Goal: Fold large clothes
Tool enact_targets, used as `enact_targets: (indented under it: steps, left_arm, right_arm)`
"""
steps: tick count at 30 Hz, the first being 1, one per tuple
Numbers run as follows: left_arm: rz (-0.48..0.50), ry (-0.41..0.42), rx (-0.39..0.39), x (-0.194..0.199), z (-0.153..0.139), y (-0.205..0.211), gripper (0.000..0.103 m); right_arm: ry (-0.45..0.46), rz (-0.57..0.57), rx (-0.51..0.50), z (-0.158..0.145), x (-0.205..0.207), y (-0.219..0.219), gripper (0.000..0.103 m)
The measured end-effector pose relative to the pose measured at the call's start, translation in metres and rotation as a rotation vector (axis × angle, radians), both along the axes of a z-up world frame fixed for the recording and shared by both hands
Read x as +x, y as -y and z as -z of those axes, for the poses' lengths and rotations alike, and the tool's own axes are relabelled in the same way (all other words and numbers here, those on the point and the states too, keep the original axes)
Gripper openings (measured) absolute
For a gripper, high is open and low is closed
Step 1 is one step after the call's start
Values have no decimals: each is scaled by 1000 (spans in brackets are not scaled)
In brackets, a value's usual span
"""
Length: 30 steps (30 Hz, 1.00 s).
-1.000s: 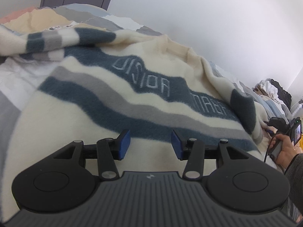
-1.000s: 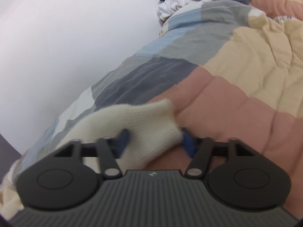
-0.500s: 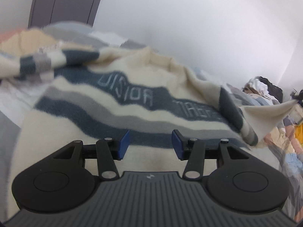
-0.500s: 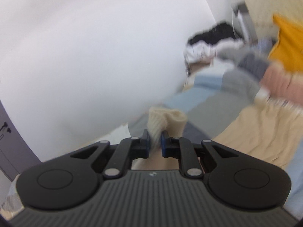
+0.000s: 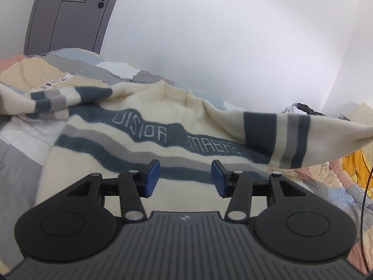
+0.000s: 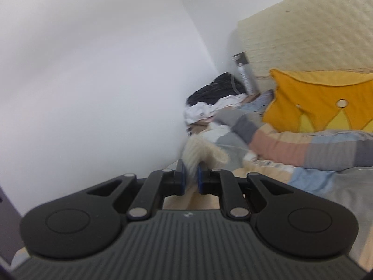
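Observation:
A cream sweater (image 5: 130, 121) with blue and grey stripes and pale lettering lies spread on the bed. Its right sleeve (image 5: 303, 137) is stretched up and out to the right, off the bed. In the right wrist view, my right gripper (image 6: 191, 175) is shut on the cream cuff (image 6: 200, 154) of that sleeve, held in the air. My left gripper (image 5: 185, 177) hovers over the sweater's lower hem, open, with nothing between its blue pads. The left sleeve (image 5: 58, 98) lies bunched across the far left.
A patchwork quilt (image 5: 70, 67) in grey, peach and blue covers the bed (image 6: 326, 149). A yellow crown pillow (image 6: 321, 102) leans on the cream headboard (image 6: 314, 28). Black and white clothes (image 6: 214, 98) pile in the corner. A grey door (image 5: 67, 16) stands far left, white wall behind.
My right gripper closed on the sleeve cuff and lifted it high, pulling the sleeve out to the right. My left gripper rose a little and stayed open.

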<state>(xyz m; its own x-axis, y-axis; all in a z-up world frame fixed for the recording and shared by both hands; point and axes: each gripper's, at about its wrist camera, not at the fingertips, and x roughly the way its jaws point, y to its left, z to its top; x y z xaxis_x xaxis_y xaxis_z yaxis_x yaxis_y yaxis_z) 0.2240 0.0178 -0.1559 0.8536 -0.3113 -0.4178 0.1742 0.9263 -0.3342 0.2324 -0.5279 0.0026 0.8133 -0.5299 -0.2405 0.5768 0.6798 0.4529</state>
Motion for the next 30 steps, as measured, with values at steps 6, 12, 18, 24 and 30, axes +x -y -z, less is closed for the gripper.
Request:
enact_targets:
  steps: [6,12,18,24,30]
  left_arm:
    - [-1,-33,26,10,9,5,55]
    - [-7,-60,48,20,17,9,55]
    - [-14,-123,62,46,34,15,55]
    - [-17,-201,72,65,53,22,55]
    - [-18,-201,90,66,55,25,55]
  right_arm:
    - [-151,147,92,38,37,44,13]
    - [-278,275,160,99,88,94,13]
    - [-377,287,196,163,122,121,14]
    - [-402,266,284,218,133,148,16]
    - [-259,138,349,227,118,171,46]
